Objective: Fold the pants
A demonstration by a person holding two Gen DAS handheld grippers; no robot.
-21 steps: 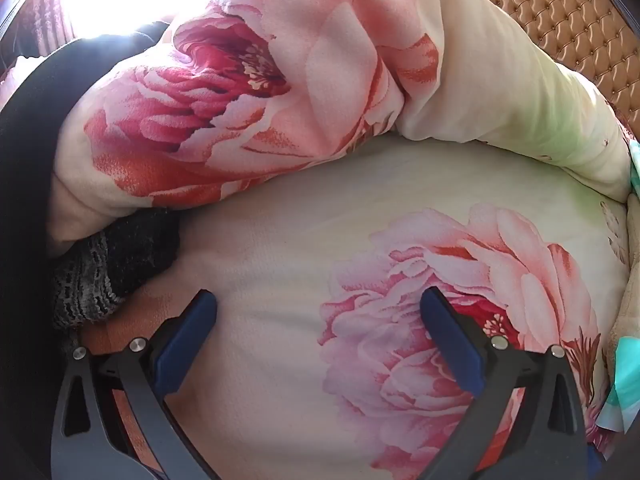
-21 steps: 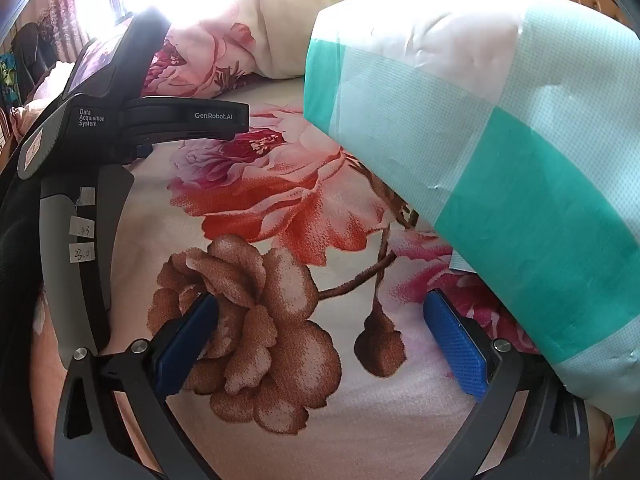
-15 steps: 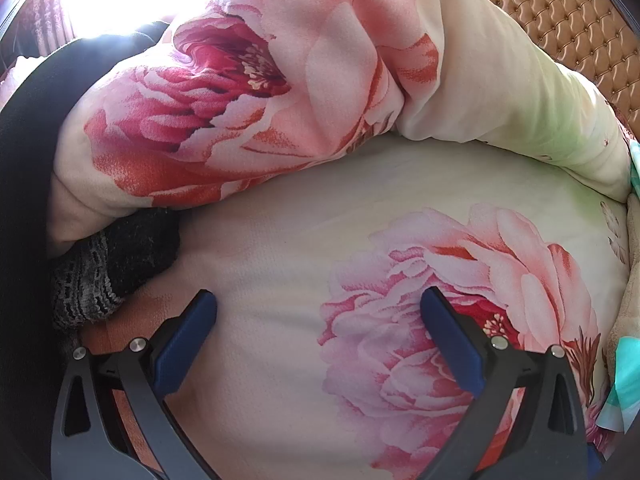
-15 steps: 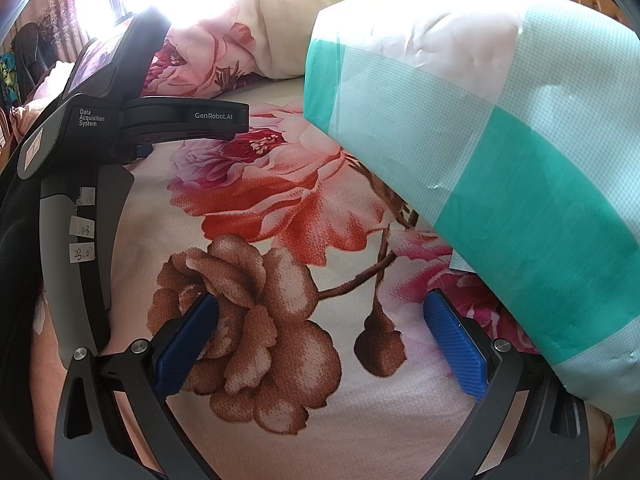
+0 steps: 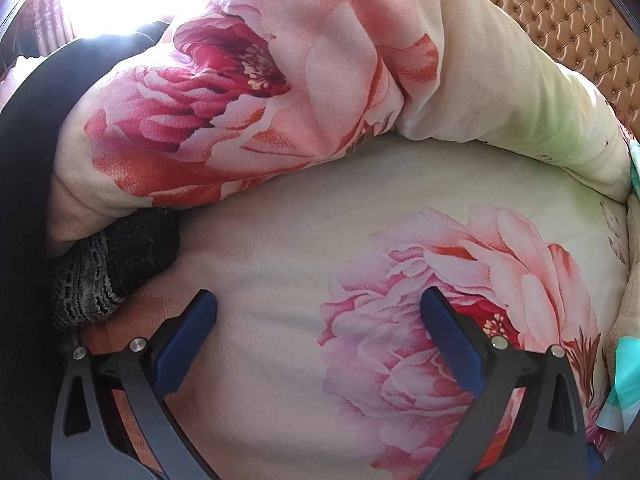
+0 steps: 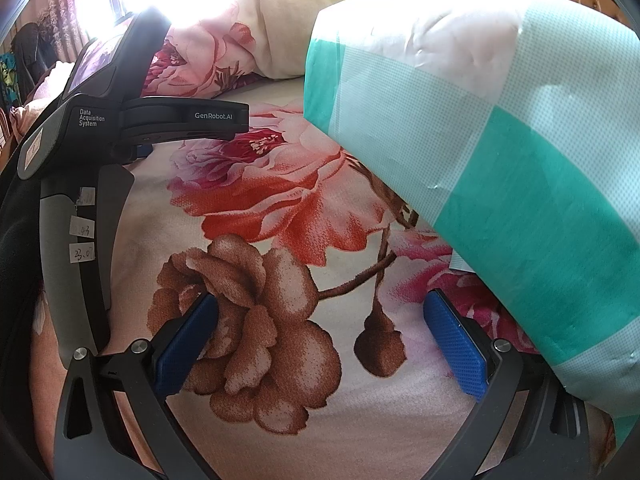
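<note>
My left gripper [image 5: 318, 300] is open and empty, low over the floral bed sheet [image 5: 304, 240]. A dark garment [image 5: 24, 184] lies at the far left edge, with a black-and-grey knitted cuff [image 5: 104, 268] poking out from under the rolled quilt; I cannot tell whether this is the pants. My right gripper [image 6: 320, 304] is open and empty over the sheet [image 6: 280, 360]. The left gripper's body [image 6: 120, 120] shows at the left of the right wrist view.
A rolled floral quilt [image 5: 300, 80] lies along the far side of the bed. A teal-and-white checked pillow [image 6: 500, 140] sits close to the right gripper's right finger. A tufted tan headboard [image 5: 560, 24] stands behind.
</note>
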